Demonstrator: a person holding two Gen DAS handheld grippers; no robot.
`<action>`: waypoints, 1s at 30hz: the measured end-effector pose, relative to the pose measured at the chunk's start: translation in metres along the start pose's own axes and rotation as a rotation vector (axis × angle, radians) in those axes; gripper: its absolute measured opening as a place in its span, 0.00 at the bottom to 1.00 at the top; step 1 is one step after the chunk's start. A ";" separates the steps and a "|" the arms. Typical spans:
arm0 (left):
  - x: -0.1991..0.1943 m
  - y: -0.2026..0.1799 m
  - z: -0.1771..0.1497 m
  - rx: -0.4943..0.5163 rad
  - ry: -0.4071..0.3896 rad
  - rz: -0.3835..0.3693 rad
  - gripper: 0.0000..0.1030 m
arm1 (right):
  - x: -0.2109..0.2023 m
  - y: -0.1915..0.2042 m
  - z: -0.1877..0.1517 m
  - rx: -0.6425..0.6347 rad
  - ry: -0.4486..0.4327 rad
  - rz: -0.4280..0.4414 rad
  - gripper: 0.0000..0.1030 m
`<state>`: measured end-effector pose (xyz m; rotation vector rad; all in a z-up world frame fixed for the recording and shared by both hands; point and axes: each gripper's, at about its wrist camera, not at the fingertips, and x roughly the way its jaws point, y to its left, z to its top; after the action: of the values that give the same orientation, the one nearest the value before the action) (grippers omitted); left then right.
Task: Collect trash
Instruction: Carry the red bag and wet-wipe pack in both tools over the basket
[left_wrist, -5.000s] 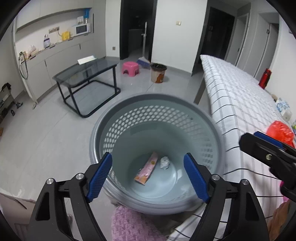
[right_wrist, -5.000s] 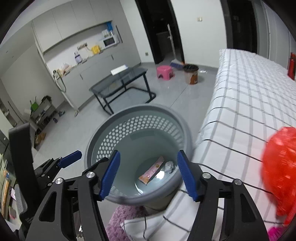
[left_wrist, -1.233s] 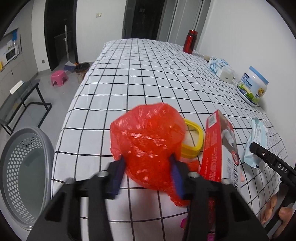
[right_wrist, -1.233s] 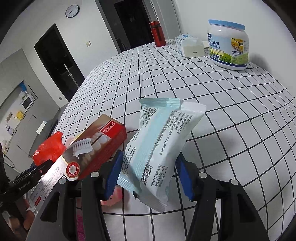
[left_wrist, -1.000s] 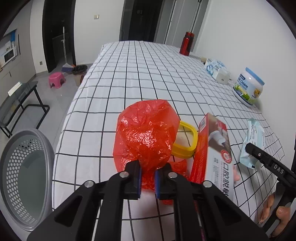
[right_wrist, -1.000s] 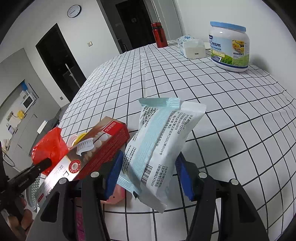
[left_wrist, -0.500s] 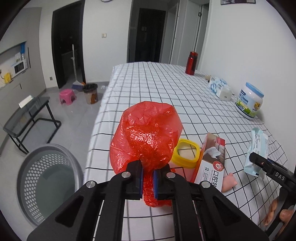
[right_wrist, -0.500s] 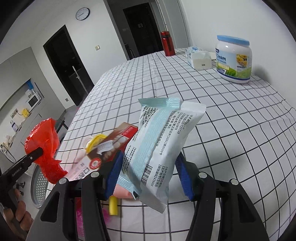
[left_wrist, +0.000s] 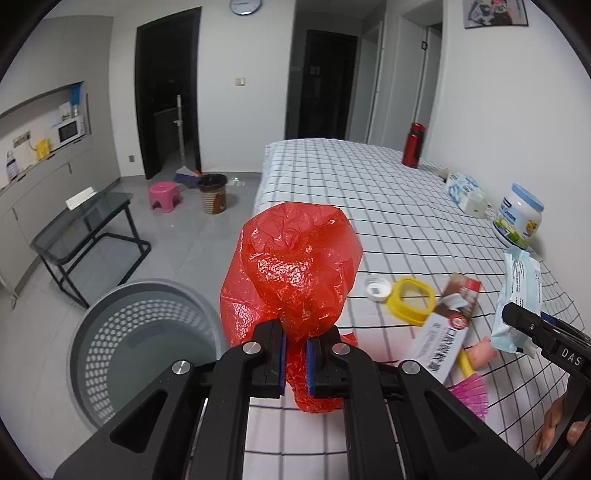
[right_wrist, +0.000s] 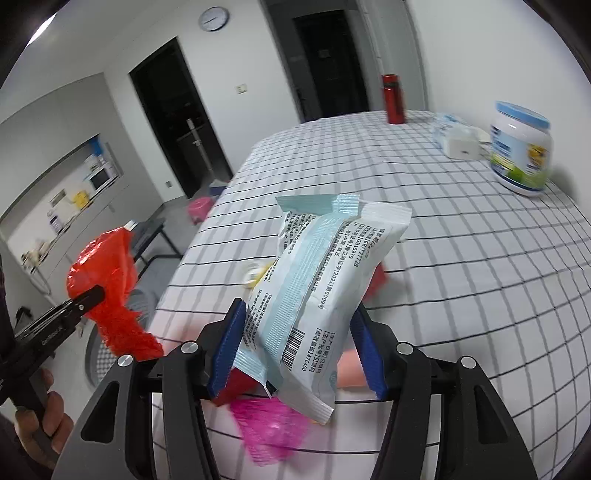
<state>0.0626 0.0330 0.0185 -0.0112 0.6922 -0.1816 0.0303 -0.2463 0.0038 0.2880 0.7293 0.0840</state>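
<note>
While the left tool (left_wrist: 296, 350) pinches the crumpled red plastic bag (left_wrist: 291, 266) above the desk (left_wrist: 388, 206) edge and the right tool (right_wrist: 297, 347) clamps the pale blue wipes packet (right_wrist: 321, 284), each should travel over the grey perforated basket (left_wrist: 144, 343) before letting go. The basket's contents are hidden; the pink item under the packet is blurred.
</note>
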 end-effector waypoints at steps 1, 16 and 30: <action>-0.001 0.004 -0.001 -0.003 -0.001 0.006 0.08 | 0.002 0.009 0.000 -0.014 0.003 0.014 0.54; -0.020 0.098 -0.028 -0.092 0.012 0.144 0.08 | 0.049 0.143 -0.018 -0.220 0.096 0.195 0.54; -0.002 0.173 -0.050 -0.194 0.060 0.247 0.08 | 0.115 0.250 -0.035 -0.390 0.232 0.300 0.54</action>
<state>0.0574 0.2064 -0.0312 -0.1056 0.7626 0.1226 0.0980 0.0214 -0.0230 0.0111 0.8774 0.5458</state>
